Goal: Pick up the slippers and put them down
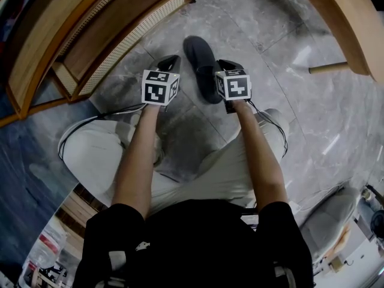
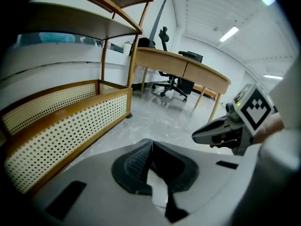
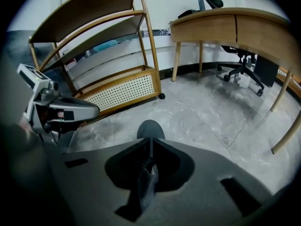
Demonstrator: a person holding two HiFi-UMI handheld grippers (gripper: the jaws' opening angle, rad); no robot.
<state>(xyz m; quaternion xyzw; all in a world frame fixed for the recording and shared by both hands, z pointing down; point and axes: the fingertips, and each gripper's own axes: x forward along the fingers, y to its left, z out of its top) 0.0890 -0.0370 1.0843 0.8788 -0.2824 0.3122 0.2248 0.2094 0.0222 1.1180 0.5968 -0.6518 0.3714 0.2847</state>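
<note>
This looks like an office. A long curved wooden desk [image 2: 188, 69] runs across the upper middle of the left gripper view, with black swivel chairs [image 2: 171, 84] behind it and strip lights [image 2: 229, 34] on the ceiling at upper right. A wooden shelf unit [image 3: 124, 91] stands at the left of the right gripper view, on a grey marble floor [image 3: 211, 112].

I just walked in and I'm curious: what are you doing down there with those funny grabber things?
A person holds a hand-held gripper in each hand above a grey stone floor. The right hand-held gripper is shut on the edge of a dark slipper. The left hand-held gripper is shut too, close beside it. A wooden shelf stands on the left.
</note>
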